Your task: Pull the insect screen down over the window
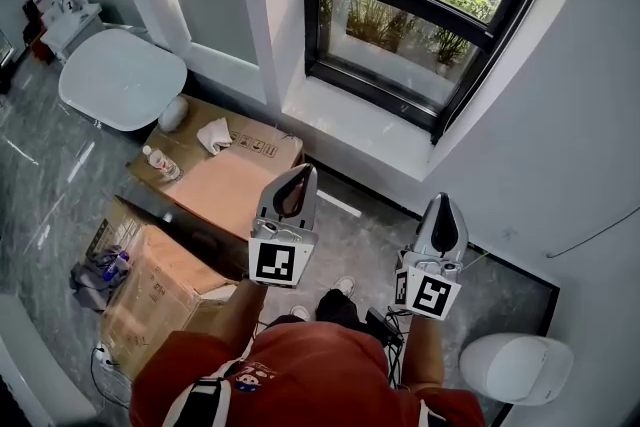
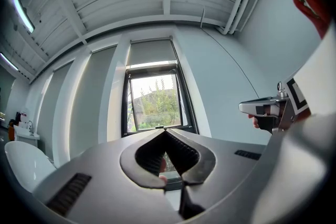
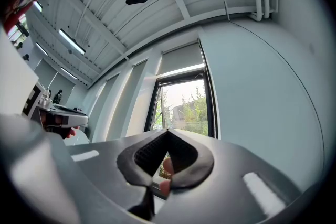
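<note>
Both grippers are up in front of the person, tips toward the window (image 1: 405, 10). The left gripper (image 1: 304, 172) has its jaws pressed together, nothing between them. The right gripper (image 1: 441, 199) is the same: jaws together, empty. They're side by side, near each other, neither touching anything. The window stands ahead, well apart from both tips, its dark frame (image 2: 126, 107) around clear glass with greenery outside. A grey panel (image 2: 152, 52) sits above the glass; whether that's the screen, I can't tell. Below lies the pale sill (image 1: 350, 120). Cardboard boxes (image 1: 225, 183) sit on the floor to the left.
</note>
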`<state>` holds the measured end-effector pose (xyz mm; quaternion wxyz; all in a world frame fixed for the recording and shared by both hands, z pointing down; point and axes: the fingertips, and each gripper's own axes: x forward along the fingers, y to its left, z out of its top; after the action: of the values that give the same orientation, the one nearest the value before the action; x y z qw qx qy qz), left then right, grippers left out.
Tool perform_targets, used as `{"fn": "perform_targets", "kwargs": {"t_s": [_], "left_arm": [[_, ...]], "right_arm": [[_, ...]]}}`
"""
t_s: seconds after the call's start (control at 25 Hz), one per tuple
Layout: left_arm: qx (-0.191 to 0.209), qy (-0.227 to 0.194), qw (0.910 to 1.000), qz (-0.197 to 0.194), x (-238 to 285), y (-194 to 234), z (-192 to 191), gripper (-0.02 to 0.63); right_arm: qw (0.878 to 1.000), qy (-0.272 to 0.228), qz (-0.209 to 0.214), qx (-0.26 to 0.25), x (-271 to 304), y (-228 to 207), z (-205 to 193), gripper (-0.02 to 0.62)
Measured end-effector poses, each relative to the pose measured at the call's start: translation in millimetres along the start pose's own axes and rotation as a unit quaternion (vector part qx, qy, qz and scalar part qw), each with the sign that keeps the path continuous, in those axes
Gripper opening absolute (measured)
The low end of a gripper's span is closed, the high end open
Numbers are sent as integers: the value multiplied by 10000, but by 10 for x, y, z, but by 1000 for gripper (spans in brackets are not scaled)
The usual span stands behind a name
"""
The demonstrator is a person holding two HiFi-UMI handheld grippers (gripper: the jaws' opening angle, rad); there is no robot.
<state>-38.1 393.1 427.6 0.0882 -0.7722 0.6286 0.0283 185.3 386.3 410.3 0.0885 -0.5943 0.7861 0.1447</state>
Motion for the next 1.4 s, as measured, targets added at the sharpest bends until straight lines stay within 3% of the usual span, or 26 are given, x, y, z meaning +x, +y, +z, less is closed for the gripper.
{"fn": "perform_targets", "kwargs": {"t_s": [0.76, 1.4], "left_arm": [[68, -92, 9999, 63, 1054, -271, -49, 6], [-165, 93, 9996, 214, 1464, -466, -272, 6]], "right_arm": [[9995, -57, -10, 299, 818, -670, -395, 9], [9989, 20, 189, 422, 1121, -962, -707, 9]]}}
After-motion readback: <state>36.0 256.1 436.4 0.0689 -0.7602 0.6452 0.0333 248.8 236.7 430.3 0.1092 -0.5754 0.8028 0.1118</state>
